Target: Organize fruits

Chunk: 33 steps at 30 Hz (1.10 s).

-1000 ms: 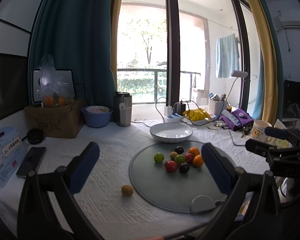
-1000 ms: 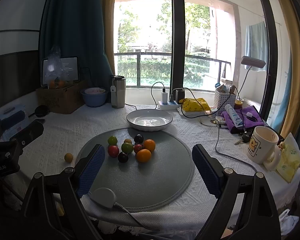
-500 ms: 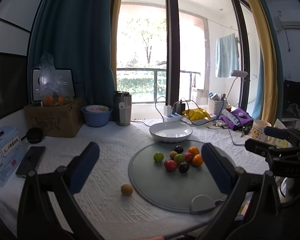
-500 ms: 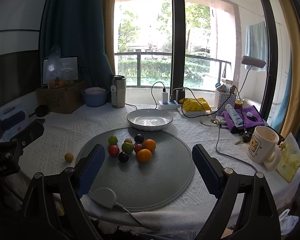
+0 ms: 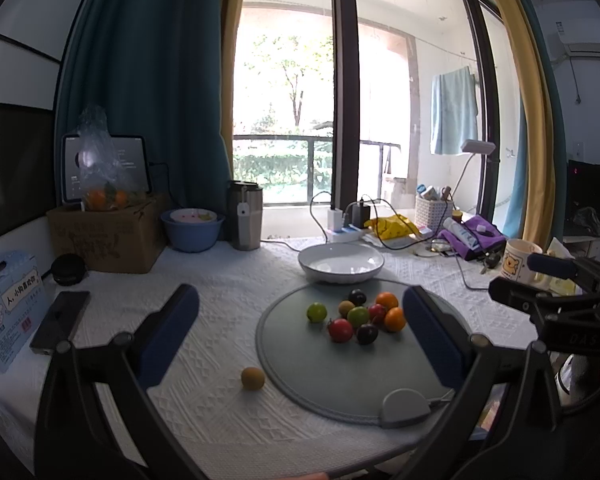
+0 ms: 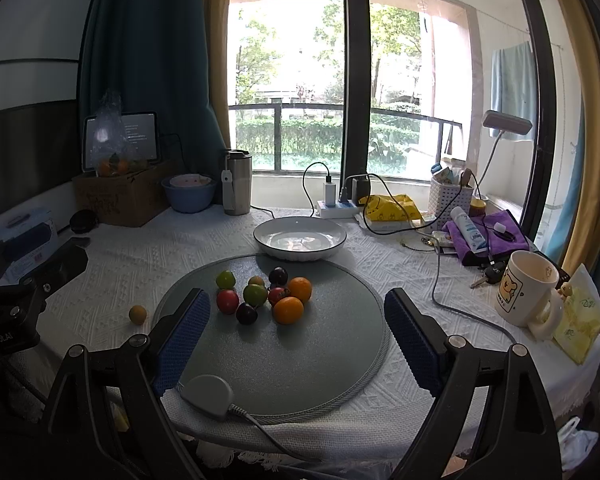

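The left gripper (image 5: pixel 300 320) hangs spread wide above the white tablecloth (image 5: pixel 204 280), gripping nothing; a lone yellow fruit (image 5: pixel 253 378) lies just off the round grey mat (image 5: pixel 340 376); the clustered fruits (image 6: pixel 266 296) sit on that mat, near the empty white bowl (image 6: pixel 300 238). The right gripper (image 6: pixel 296 334) is likewise spread and empty.

Ahead of the right gripper (image 6: pixel 296 332), a round mat (image 6: pixel 324 352) lies on the table (image 6: pixel 140 256), with a cluster of fruits (image 6: pixel 266 294) on its far left part. One lone fruit (image 6: pixel 137 314) sits on the cloth just left of the mat, apart from the rest. Beyond the mat, touching its far edge, stands a dish (image 6: pixel 300 238). A mug (image 6: pixel 526 288) stands well to the right. The left gripper (image 5: pixel 300 332) is held over the table's left side, the lone fruit between its fingers in its view.
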Each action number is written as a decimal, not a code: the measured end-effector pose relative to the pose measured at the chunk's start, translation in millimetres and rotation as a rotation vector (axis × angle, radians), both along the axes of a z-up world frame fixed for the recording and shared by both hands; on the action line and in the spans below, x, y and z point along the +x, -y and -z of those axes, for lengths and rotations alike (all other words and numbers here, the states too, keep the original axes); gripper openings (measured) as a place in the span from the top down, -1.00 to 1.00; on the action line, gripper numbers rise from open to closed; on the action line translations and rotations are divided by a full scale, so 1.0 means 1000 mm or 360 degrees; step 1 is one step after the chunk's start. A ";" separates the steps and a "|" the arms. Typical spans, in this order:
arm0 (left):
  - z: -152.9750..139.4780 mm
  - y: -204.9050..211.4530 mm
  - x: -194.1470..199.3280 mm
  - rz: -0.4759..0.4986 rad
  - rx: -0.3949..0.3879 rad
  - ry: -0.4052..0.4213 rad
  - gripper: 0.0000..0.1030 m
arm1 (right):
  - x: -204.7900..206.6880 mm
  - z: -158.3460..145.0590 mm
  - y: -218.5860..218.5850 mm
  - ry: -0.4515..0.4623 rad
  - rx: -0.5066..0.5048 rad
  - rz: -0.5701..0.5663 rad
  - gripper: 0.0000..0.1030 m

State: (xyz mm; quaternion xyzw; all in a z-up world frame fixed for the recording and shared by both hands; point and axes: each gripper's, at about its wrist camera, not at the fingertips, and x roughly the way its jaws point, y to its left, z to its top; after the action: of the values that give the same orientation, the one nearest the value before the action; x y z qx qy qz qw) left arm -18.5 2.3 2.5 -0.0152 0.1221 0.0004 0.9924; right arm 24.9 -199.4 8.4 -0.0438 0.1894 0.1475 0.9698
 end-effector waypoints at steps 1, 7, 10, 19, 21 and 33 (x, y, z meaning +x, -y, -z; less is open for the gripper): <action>0.000 0.000 0.000 0.0000 0.0000 0.0000 -0.99 | 0.000 0.000 0.000 0.0000 0.0000 0.0000 -0.77; 0.001 0.000 0.000 0.0001 -0.0002 -0.0001 -0.99 | 0.000 0.000 0.000 -0.0001 -0.0001 0.0000 -0.77; 0.002 0.001 0.001 0.0002 -0.0008 -0.0011 -0.99 | 0.001 0.000 0.000 -0.0003 -0.0002 0.0001 -0.77; 0.017 -0.001 0.012 -0.0002 -0.0045 -0.0099 -0.99 | 0.010 0.009 -0.002 -0.0042 -0.0044 0.0004 -0.77; 0.021 -0.003 0.017 -0.0019 -0.0049 -0.0141 -0.99 | 0.017 0.012 -0.004 -0.0070 -0.0055 -0.0001 -0.77; 0.057 -0.012 0.069 -0.0114 -0.0039 -0.0481 -0.97 | 0.064 0.044 -0.004 -0.0292 -0.0035 0.0019 -0.77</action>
State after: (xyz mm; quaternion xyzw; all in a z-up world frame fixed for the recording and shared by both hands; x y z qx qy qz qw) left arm 50.6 14.4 -54.8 -0.0313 0.2695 0.0365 0.9618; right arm 89.2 -195.9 -35.9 -0.0395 0.2793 0.1430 0.9487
